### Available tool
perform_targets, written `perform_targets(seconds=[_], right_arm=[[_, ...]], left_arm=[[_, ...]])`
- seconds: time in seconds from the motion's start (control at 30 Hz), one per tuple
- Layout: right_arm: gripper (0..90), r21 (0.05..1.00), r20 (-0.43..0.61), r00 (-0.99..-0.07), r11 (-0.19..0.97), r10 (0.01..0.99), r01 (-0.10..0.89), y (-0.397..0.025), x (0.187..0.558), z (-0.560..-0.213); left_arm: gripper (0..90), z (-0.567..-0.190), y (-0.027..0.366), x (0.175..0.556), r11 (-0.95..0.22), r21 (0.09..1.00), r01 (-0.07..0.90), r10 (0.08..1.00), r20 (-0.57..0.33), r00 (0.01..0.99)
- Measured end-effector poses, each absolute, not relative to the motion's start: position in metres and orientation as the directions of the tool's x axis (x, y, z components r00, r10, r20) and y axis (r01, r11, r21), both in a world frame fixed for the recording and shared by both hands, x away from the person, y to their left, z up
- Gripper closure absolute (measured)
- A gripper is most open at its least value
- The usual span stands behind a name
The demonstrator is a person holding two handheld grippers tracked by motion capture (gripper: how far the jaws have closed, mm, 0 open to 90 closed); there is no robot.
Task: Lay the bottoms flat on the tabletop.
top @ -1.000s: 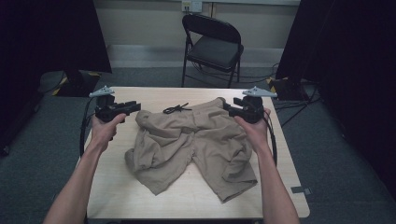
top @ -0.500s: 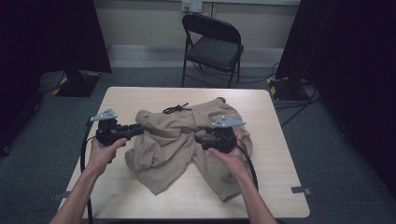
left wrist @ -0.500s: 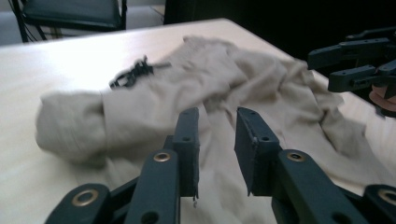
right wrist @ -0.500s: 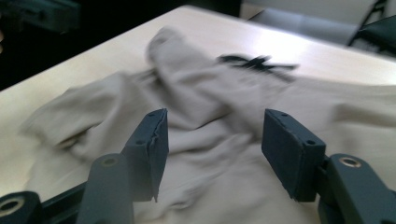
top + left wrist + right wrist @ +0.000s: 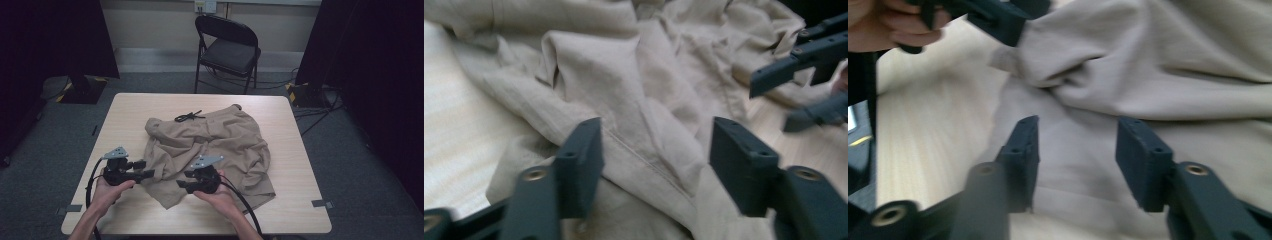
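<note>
Crumpled tan shorts (image 5: 215, 145) lie on the wooden table (image 5: 300, 165), with a black drawstring (image 5: 189, 117) at the far waistband. My left gripper (image 5: 146, 170) is at the near left leg of the shorts, pointing right. Its jaws stand open over folded cloth (image 5: 644, 115). My right gripper (image 5: 181, 184) hovers over the near leg hem, pointing left toward the other gripper. Its jaws are open above flat tan cloth (image 5: 1078, 150), gripping nothing. The left gripper's black jaws and a hand (image 5: 893, 22) appear at the top left of the right gripper view.
A black folding chair (image 5: 227, 50) stands beyond the far table edge. Bare table top lies left of the shorts (image 5: 115, 130) and along the near edge. Cables trail from both grippers toward the person. Dark curtains hang at both sides.
Both grippers have moved from the far waistband corners toward the near edge and closer together. The shorts have bunched up and shifted with them.
</note>
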State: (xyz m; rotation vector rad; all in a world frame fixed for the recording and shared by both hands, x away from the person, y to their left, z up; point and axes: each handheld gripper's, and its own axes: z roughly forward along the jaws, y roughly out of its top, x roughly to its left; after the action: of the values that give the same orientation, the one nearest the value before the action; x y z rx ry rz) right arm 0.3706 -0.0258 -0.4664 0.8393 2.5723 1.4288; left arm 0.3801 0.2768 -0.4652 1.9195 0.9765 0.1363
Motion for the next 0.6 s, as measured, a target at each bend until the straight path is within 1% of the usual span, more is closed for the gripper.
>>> perform_targets(seconds=[0.1, 0.13, 0.17, 0.3, 0.37, 0.43, 0.6], right_arm=[[43.4, 0.798, 0.185, -0.865, 0.442, 0.465, 0.409, -0.008, 0.367, -0.475], [41.3, 0.792, 0.185, -0.868, 0.453, 0.46, 0.409, -0.003, 0.367, -0.478], [39.0, 0.788, 0.182, -0.87, 0.461, 0.459, 0.408, 0.002, 0.367, -0.481], [38.1, 0.784, 0.172, -0.878, 0.478, 0.448, 0.397, 0.013, 0.367, -0.49], [38.2, 0.78, 0.165, -0.881, 0.488, 0.445, 0.392, 0.017, 0.367, -0.493], [39.5, 0.774, 0.167, -0.882, 0.495, 0.441, 0.395, 0.02, 0.368, -0.496], [43.1, 0.768, 0.174, -0.885, 0.503, 0.431, 0.396, 0.023, 0.368, -0.5]], left_arm=[[37.2, -0.471, 0.272, 0.385, -0.236, 0.768, 0.595, 0.686, -0.302, 0.662], [40.1, -0.473, 0.271, 0.387, -0.239, 0.765, 0.599, 0.695, -0.296, 0.655], [48.9, -0.474, 0.271, 0.388, -0.237, 0.764, 0.6, 0.703, -0.291, 0.649], [75.2, -0.479, 0.274, 0.393, -0.226, 0.768, 0.599, 0.705, -0.295, 0.644], [82.8, -0.478, 0.276, 0.395, -0.211, 0.776, 0.594, 0.705, -0.3, 0.642], [86.6, -0.476, 0.278, 0.398, -0.189, 0.784, 0.592, 0.705, -0.311, 0.637], [88.8, -0.465, 0.283, 0.41, -0.119, 0.806, 0.58, 0.706, -0.342, 0.62]])
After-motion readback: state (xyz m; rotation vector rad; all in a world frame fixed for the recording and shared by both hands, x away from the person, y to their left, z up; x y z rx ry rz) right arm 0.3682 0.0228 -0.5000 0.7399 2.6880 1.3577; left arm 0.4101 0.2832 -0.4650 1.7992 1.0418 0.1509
